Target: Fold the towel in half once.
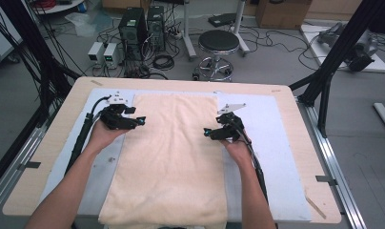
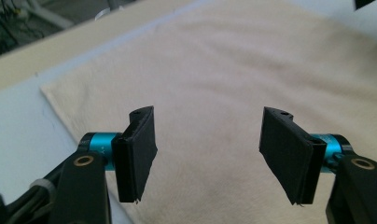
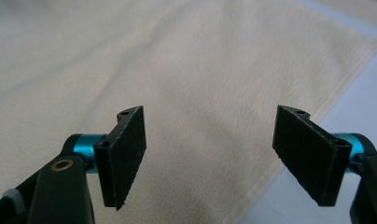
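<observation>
**Two open tongs over a big towel**

The left tongs (image 1: 142, 120) are spread wide and pinch nothing. The right tongs (image 1: 206, 132) are spread wide too, with only air between the black pads. A cream towel (image 1: 174, 157) lies flat in the middle of the counter (image 1: 52, 143), on a pale blue mat (image 1: 281, 157). The left tongs sit at the towel's 9 o'clock edge. The right tongs sit at its 3 o'clock edge. The middle of the towel is bare. Both forearms come in from 6 o'clock, and each hand points its tongs inward at the other.
</observation>
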`<state>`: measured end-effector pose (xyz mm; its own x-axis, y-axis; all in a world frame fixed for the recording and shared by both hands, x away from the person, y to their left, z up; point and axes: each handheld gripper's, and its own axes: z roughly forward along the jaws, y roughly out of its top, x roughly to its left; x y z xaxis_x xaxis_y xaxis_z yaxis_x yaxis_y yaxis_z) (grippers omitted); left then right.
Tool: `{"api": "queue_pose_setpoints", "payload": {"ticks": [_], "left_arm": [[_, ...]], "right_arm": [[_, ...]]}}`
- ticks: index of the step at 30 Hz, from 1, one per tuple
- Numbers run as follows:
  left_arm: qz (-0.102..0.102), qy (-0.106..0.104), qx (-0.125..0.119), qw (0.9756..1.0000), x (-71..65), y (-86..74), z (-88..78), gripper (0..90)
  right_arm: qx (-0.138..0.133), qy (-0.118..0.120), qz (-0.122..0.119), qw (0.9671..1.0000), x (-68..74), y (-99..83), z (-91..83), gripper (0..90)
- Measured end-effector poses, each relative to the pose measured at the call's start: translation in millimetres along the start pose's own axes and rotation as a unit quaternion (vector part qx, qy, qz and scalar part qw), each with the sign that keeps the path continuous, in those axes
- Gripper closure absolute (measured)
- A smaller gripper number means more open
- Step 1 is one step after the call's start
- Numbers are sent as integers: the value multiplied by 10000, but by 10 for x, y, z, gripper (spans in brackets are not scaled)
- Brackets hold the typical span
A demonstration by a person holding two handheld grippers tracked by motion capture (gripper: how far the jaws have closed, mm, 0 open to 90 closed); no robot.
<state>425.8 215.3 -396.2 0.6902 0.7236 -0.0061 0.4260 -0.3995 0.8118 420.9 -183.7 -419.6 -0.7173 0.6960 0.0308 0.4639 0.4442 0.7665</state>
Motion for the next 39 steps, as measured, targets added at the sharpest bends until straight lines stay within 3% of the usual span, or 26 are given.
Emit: {"api": "queue_pose_setpoints", "payload": {"ticks": [3,6,10,13,16,19,22,24,30,34,39], "left_arm": [[65,-31,258,9996,-2,-69,131,363],[128,-64,290,9995,-5,-96,179,384],[-23,-4,519,9987,45,-155,238,434],[-74,-57,859,9963,66,-234,306,481],[-231,-43,663,9975,86,-295,292,519],[-175,65,589,9981,65,-319,281,581],[-146,-10,564,9983,55,-318,280,698],[-92,-65,563,9984,29,-311,288,802],[-195,-130,447,9987,28,-282,226,850],[-222,-191,79,9995,22,-192,116,851],[-471,-259,-405,9977,42,-82,-40,851]], "right_arm": [[144,10,5,9999,-10,-51,123,266],[261,-108,-79,9996,-8,-75,193,298],[220,-110,104,9996,-60,-118,246,352],[182,-139,55,9997,-67,-114,254,407],[194,-118,57,9997,-67,-111,249,494],[208,-15,18,9998,-56,-99,248,628],[252,141,-85,9995,-31,-81,252,768],[266,224,-119,9993,-26,-74,248,811],[134,441,-14,9989,-87,-53,135,830],[-64,475,-31,9988,-106,-11,15,835],[-392,507,-1,9979,-131,57,-176,839]]}}
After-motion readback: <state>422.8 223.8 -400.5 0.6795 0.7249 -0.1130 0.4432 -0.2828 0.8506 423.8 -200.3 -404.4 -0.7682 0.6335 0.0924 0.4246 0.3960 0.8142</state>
